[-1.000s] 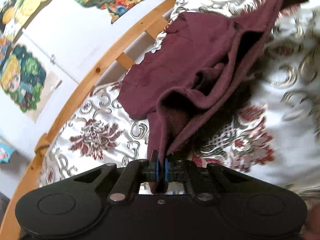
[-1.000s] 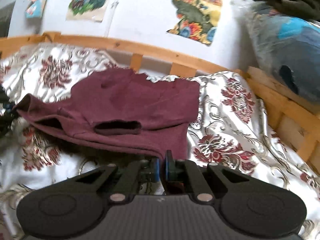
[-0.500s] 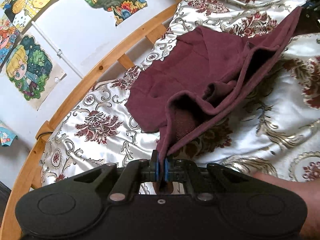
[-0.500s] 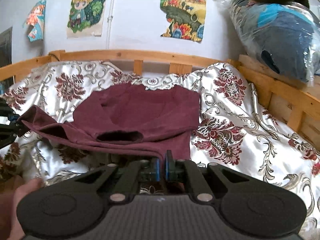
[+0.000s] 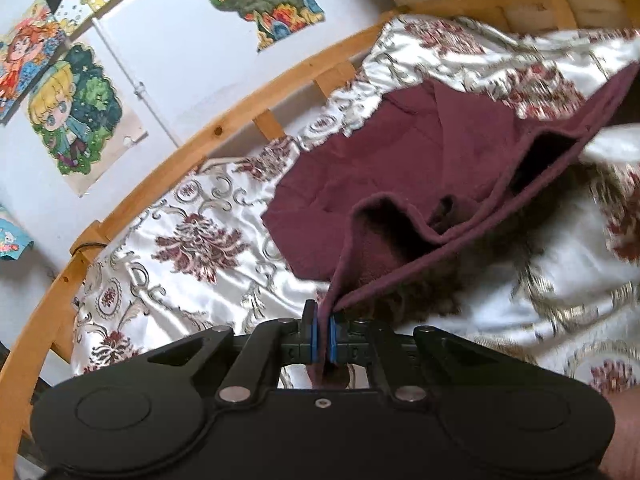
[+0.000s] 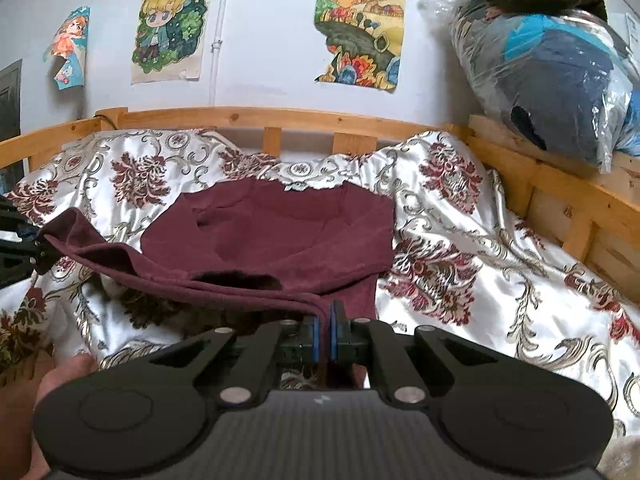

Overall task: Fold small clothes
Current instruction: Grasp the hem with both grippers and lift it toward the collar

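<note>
Setting: bed with wooden rail [image 6: 248, 114], covered by a glossy white bedspread [image 6: 460, 240] with dark red floral pattern; white wall behind with cartoon posters [image 6: 170, 26]; bagged bundle [image 6: 552, 76] on a ledge at the right.

Item: one maroon garment [image 6: 280, 236], small, soft knit. Far part lies flat on the bedspread near the rail; near hem is raised off the bed and stretched between the two tools, with an opening sagging along the lifted edge.

Left gripper [image 5: 323, 334]: blue pads pressed together on one corner of the near hem; cloth hangs through below the pads.

Right gripper [image 6: 325, 336]: pads likewise closed on the opposite corner of the hem, cloth pinched between them.

Stage, as judged: lifted hem ready to be carried toward the far edge to make a fold.

Risks, as judged:
- Double layer at the hem may separate, since each tool may hold only one layer; the fold would then bag open.
- Slippery bedspread may let the resting part slide or bunch when the hem moves forward.
- Uneven travel of the two tools would skew the fold line.
- Thin pinch at the corners may slip under tension.
</note>
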A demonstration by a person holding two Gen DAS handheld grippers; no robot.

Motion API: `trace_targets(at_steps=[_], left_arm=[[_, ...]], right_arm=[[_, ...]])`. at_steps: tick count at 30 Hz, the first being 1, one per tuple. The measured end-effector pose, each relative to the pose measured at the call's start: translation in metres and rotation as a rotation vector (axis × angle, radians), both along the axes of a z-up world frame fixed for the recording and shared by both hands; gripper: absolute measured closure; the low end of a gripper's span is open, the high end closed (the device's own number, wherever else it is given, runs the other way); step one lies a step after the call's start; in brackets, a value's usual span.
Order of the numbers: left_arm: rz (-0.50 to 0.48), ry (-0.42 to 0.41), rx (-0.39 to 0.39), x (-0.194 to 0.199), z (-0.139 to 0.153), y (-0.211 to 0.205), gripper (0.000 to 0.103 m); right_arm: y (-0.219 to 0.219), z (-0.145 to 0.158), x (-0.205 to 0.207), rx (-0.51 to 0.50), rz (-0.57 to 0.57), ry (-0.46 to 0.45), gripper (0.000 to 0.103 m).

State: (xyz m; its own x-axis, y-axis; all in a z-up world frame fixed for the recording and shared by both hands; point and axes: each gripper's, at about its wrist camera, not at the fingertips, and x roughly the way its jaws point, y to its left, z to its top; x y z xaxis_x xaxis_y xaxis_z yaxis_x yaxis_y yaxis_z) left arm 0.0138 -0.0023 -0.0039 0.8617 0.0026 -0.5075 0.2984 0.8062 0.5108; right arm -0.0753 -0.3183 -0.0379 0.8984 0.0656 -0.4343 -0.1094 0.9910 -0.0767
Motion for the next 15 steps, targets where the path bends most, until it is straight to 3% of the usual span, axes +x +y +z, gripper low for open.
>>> trace_targets(at_steps=[7, 15], left_arm=[[0.022, -0.012, -0.088, 0.036, 0.033, -0.001, 0.098], [0.051, -0.006, -0.132, 0.099, 0.065, -0.008, 0.098]], right_arm=[[0.001, 0.016, 0.022, -0.023, -0.019, -0.053, 0.096], [0.001, 0.037, 0.075, -0.086, -0.019, -0.145, 0.096]])
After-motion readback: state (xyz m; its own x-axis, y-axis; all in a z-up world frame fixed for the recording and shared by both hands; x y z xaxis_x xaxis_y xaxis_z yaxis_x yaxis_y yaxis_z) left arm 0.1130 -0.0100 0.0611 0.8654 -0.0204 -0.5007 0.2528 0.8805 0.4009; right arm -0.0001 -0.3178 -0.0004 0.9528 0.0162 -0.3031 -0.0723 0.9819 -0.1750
